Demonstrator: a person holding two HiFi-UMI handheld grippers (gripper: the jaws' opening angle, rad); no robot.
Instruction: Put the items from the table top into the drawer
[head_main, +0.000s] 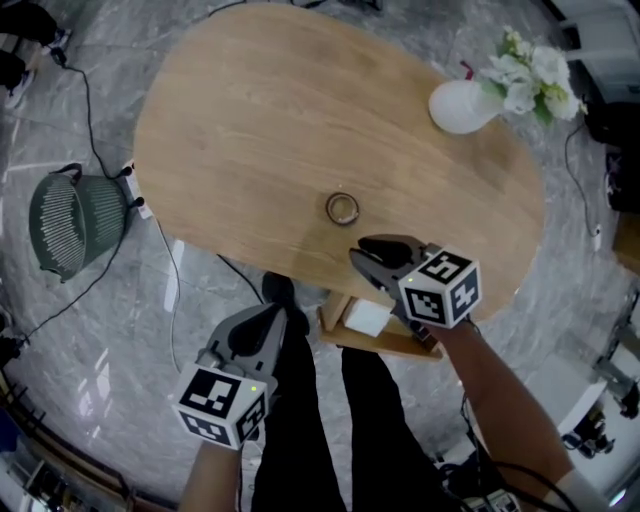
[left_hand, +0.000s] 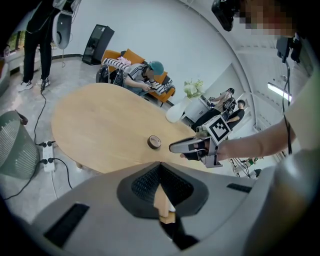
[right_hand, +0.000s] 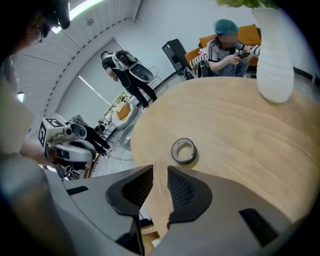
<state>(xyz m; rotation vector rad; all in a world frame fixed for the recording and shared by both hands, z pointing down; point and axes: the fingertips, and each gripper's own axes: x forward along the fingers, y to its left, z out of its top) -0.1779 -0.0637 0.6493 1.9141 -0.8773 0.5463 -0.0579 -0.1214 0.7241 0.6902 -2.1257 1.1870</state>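
Well, the left gripper (head_main: 278, 314) hangs just off the table's (head_main: 250, 130) near edge, its tongs pressed together on nothing. A little in from that edge lies the tape roll (head_main: 342, 208), flat on the wood. The right gripper (head_main: 358, 250) sits over the same edge, just short of the roll, with its tongs spread and empty. Below it, under the table, the drawer (head_main: 385, 345) stands open with a white item (head_main: 367, 317) inside. A vase (head_main: 462, 105) stands at the table's far right. The step in hand looks like fetching the roll: the right tongs need to reach forward, straddle its rim and close.
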